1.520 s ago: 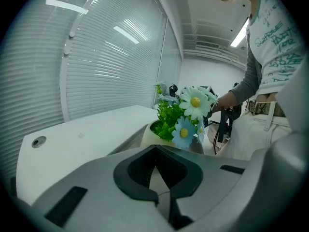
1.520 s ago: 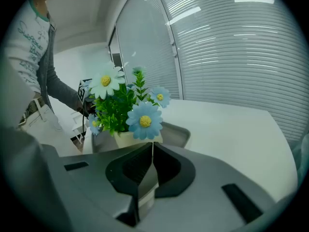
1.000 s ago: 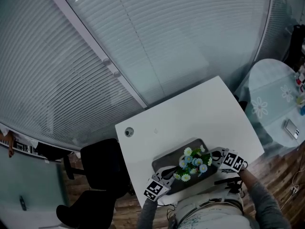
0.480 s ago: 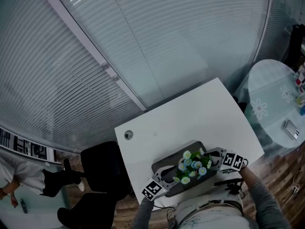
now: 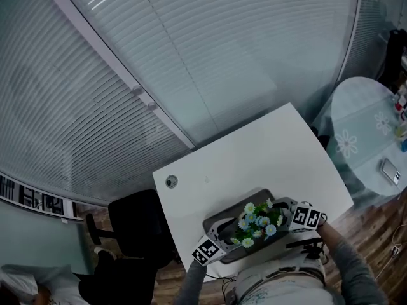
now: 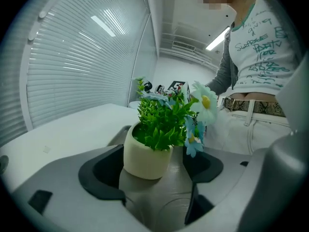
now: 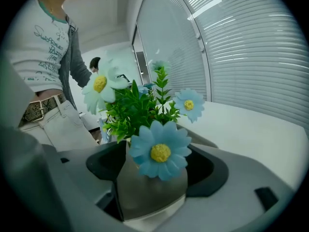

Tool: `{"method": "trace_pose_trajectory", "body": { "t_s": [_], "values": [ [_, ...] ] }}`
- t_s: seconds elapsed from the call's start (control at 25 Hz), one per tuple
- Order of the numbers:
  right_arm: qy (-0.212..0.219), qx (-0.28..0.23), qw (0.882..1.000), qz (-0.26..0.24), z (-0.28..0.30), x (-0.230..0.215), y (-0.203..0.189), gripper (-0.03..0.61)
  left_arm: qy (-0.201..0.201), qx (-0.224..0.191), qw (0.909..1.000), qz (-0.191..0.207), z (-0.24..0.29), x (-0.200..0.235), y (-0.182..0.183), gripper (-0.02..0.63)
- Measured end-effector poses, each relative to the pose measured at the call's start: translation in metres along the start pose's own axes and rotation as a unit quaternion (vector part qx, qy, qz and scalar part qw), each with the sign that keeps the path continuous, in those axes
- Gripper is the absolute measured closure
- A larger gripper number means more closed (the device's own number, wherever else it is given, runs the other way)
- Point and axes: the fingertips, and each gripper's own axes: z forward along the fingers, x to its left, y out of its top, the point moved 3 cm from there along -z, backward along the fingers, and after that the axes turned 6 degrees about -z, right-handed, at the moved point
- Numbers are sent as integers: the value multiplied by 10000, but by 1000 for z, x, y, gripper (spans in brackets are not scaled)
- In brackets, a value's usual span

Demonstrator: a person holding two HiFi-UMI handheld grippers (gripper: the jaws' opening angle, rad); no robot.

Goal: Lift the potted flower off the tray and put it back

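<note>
Grey tray (image 5: 224, 216) holds potted flower (image 5: 257, 221); left gripper (image 5: 225, 232) & right gripper (image 5: 284, 210) just opened wide round it, not gripping.

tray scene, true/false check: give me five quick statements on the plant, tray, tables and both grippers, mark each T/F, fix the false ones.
1. The potted flower stands on the tray. True.
2. The left gripper is shut on the pot. False: it is open. Its jaws have just been opening, and the pot stands between them, clear of the pads.
3. The right gripper is open. True: its jaws have just been opening, with the potted flower between them, not pressed.
4. The tray sits on the round table. False: it sits on the white table; the round one stands apart, to the right in the head view.
5. All the blooms are red. False: they are blue and white with yellow centres.
</note>
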Motion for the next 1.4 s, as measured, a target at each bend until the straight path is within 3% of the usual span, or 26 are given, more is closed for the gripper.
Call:
{"method": "trace_pose_trajectory", "body": {
  "t_s": [0.68,1.12,1.4],
  "values": [
    [485,18,9988,67,17,-5,3,215,-24,59,10000,-14,21,6,1,210],
    [478,-27,9988,67,19,-6,3,212,11,119,9999,72,30,13,1,209],
    [483,-15,9988,-8,22,-3,4,198,-41,272,9994,208,42,10,2,170]
  ]
}}
